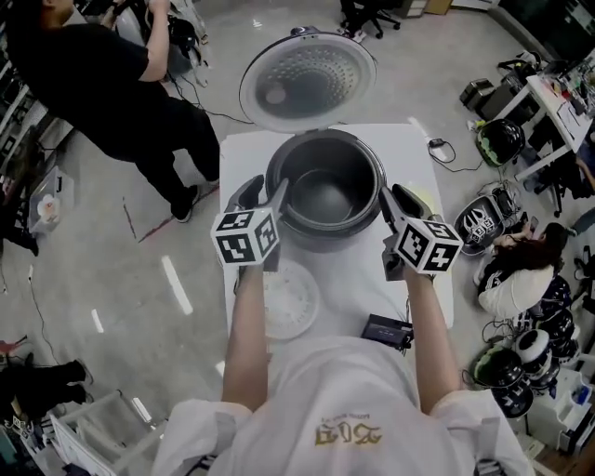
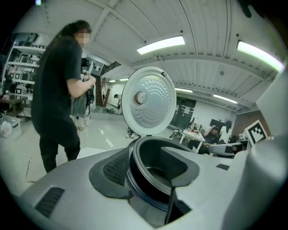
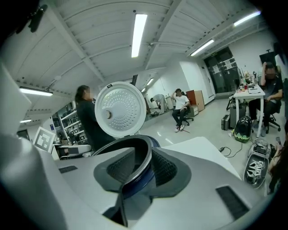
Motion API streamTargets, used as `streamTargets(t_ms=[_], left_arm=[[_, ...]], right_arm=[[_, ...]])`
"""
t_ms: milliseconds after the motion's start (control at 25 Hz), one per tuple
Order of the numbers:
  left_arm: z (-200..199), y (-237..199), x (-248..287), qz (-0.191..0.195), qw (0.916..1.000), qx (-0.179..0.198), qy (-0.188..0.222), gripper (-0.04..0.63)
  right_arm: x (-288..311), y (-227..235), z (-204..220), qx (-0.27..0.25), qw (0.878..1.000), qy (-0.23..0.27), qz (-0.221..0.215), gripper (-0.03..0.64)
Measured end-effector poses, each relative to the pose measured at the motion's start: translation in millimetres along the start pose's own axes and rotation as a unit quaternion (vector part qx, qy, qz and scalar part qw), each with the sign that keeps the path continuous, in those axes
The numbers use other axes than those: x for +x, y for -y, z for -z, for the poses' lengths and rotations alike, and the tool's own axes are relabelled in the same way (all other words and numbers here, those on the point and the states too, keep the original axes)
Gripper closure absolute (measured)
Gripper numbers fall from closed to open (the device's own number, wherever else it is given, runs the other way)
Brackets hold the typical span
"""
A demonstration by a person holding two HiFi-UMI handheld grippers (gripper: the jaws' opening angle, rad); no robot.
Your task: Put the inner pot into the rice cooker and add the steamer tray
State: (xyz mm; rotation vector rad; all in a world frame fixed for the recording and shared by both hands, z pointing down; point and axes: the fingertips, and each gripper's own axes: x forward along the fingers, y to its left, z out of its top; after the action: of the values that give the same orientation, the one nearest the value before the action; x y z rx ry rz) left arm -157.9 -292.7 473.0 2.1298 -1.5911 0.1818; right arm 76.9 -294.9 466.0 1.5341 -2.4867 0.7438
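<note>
Centre frame, on the table (image 1: 418, 149): inner pot (image 1: 325, 197) inside rice cooker (image 1: 325, 136); left claw (image 1: 266, 197) and right claw (image 1: 390, 201) straddle its rim, jaws apart, not gripping.

Grey glossy floor (image 1: 112, 279) all round, pale streaks of reflected light at left of head view. White table (image 1: 244, 149) at centre. Person in black (image 1: 102, 84) standing upper left. Desk (image 1: 558, 102) upper right, helmets (image 1: 483, 223) heaped on floor along right edge, black cable (image 1: 446, 153) just beside table. Office chair (image 1: 367, 19) at top edge. White ribbed ceiling (image 3: 90, 49), long strip lights (image 3: 138, 33). Shelving (image 2: 18, 76) far left of left gripper view. Dark glass doors (image 3: 222, 67) upper right of right gripper view, seated person (image 3: 181, 108) near centre
</note>
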Motion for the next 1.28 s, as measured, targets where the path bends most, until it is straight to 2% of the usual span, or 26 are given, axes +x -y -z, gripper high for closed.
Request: streamTargets(t_ms=[200,400,720,880,1120,1280], left_arm=[[10.4,25.5,-31.4,-0.003,0.9999,0.007,0.007,0.357],[26.7,35.5,-70.9,-0.019,0.9992,0.035,0.005,0.356],[73.2,51.2,-136.3,-0.039,0.9991,0.012,-0.010,0.356],[111.0,53.7,-174.1,-0.056,0.9982,-0.003,-0.021,0.356],[146.6,41.3,-232.8,-0.082,0.9958,-0.016,-0.039,0.356],[155.1,29.4,-265.3,-0.096,0.9944,-0.030,-0.033,0.358]], right_arm=[[-43.9,2.7,13.3,0.011,1.000,0.007,-0.012,0.500],[-74.4,-11.9,38.6,0.016,1.000,0.000,-0.025,0.500],[-128.9,-29.8,94.5,0.027,0.998,-0.027,-0.053,0.500],[-159.9,-39.5,125.8,0.032,0.997,-0.038,-0.064,0.500],[-179.8,-63.0,160.2,0.041,0.995,-0.054,-0.073,0.500],[-189.5,-84.1,175.7,0.039,0.994,-0.064,-0.083,0.500]])
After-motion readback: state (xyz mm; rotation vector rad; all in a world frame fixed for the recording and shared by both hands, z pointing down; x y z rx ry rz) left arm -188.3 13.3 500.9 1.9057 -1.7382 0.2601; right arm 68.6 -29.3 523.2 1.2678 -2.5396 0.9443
